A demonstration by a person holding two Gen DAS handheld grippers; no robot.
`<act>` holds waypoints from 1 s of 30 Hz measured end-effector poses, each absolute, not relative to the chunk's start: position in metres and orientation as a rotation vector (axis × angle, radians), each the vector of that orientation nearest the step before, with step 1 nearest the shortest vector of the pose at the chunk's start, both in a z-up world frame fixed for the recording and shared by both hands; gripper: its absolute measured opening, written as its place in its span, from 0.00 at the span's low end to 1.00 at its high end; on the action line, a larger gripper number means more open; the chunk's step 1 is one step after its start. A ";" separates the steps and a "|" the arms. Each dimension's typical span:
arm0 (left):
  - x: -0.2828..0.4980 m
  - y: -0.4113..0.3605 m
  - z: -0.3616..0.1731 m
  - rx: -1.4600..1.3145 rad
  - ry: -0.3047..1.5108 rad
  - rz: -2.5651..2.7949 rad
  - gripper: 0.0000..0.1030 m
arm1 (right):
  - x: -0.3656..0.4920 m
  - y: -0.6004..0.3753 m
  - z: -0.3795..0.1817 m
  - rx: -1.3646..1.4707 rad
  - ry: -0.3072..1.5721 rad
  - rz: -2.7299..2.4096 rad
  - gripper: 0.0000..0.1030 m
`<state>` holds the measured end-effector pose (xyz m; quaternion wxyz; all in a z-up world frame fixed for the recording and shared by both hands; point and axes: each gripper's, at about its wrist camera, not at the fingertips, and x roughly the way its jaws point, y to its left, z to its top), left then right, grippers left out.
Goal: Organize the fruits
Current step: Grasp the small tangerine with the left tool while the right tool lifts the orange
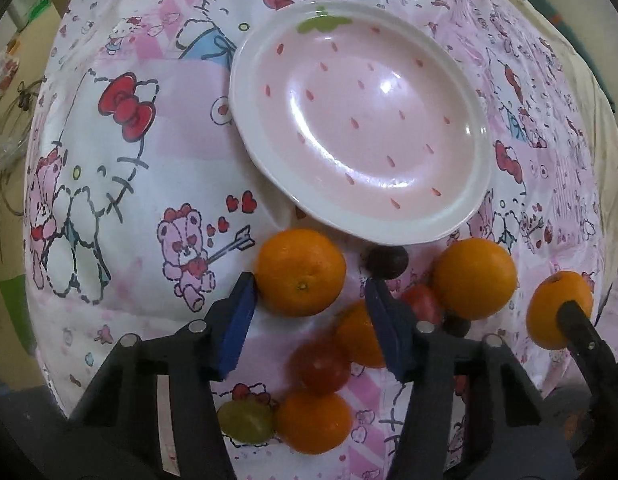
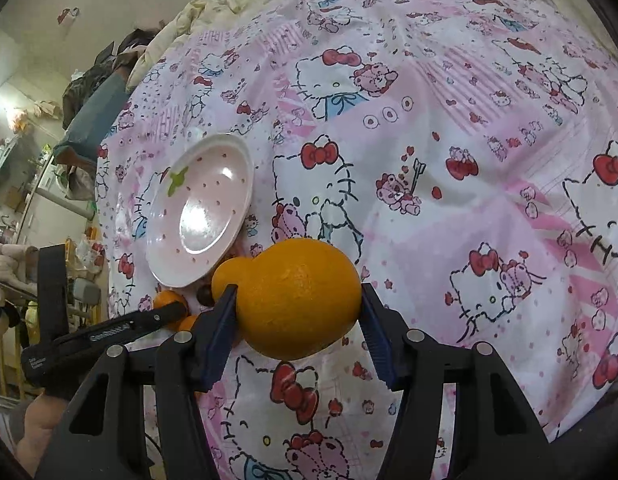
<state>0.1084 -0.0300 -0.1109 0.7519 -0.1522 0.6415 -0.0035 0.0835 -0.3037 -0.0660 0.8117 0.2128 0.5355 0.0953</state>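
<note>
A pink strawberry-patterned plate (image 1: 361, 216) lies empty on the Hello Kitty cloth; it also shows in the right wrist view (image 2: 165, 248). Below it lie several oranges, among them one (image 1: 301, 272) just ahead of my left gripper (image 1: 309, 312), which is open with nothing between its fingers. Red tomatoes (image 1: 321, 364), a green grape (image 1: 245, 420) and a dark grape (image 1: 389, 260) lie around it. My right gripper (image 2: 297, 304) is shut on an orange (image 2: 297, 300), which also shows in the left wrist view (image 1: 549, 304) at the far right.
The patterned cloth (image 2: 469, 160) covers a soft, wrinkled bed surface. A cream blanket (image 2: 213, 12) lies at its far edge. Room clutter and shelves (image 2: 25, 160) stand to the left beyond the bed.
</note>
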 end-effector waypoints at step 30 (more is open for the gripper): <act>0.129 -0.002 -0.004 -0.180 1.198 -0.008 0.36 | 0.131 -0.282 -0.005 0.498 1.068 0.369 0.59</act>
